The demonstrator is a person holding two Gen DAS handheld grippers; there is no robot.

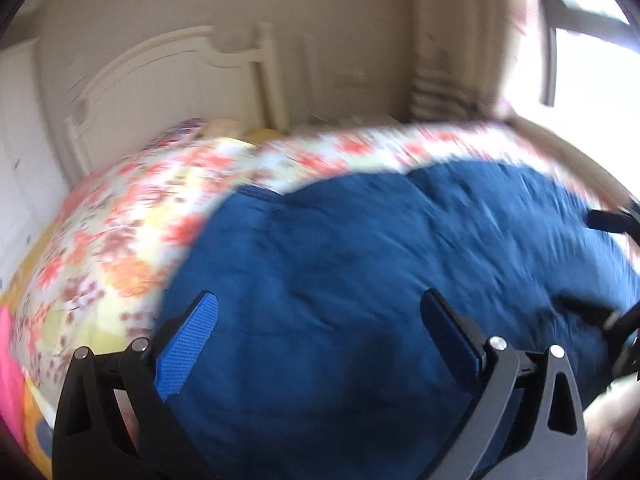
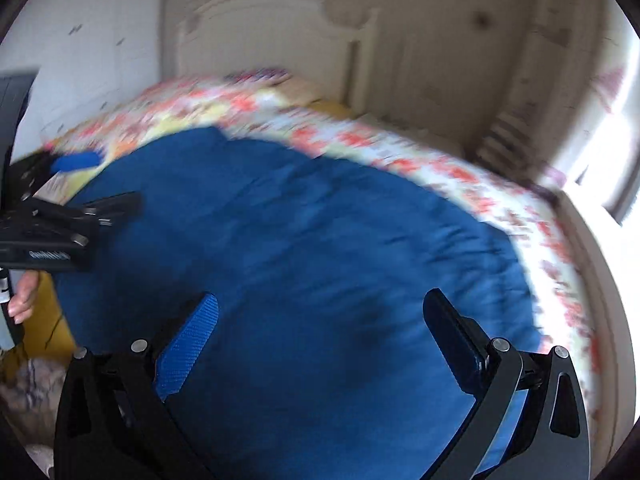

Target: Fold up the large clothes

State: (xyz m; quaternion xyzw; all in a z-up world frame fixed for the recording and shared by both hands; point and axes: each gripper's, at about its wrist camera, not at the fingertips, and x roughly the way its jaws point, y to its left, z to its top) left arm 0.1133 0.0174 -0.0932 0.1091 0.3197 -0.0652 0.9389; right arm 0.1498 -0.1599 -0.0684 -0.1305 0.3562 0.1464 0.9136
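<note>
1. Both views motion-blurred; fine detail of seams and edges not readable
2. Blue garment (image 1: 380, 260) lies spread on a bed with a floral cover (image 1: 120, 232); fills centre and lower half of both frames, floral border showing along its upper and left edges
3. Left gripper (image 1: 320, 308): jaws wide apart, nothing between them, blue cloth directly ahead and below. Whether the tips touch the fabric, cannot tell
4. Right gripper (image 2: 320, 308): jaws likewise wide apart and empty, cloth spread beneath and ahead
5. In the right wrist view the left gripper shows at left of frame, by the garment's left edge, a hand (image 2: 24, 296) on its handle below
6. Key relation: the garment appears to run left to right across both frames, each gripper near its own end; far edge lies toward the white headboard (image 2: 272, 28) at top
7. Judgement: no grasp made yet; next move likely calls for each gripper to close on its nearer edge or corner. Neither looks clearly nearer
</note>
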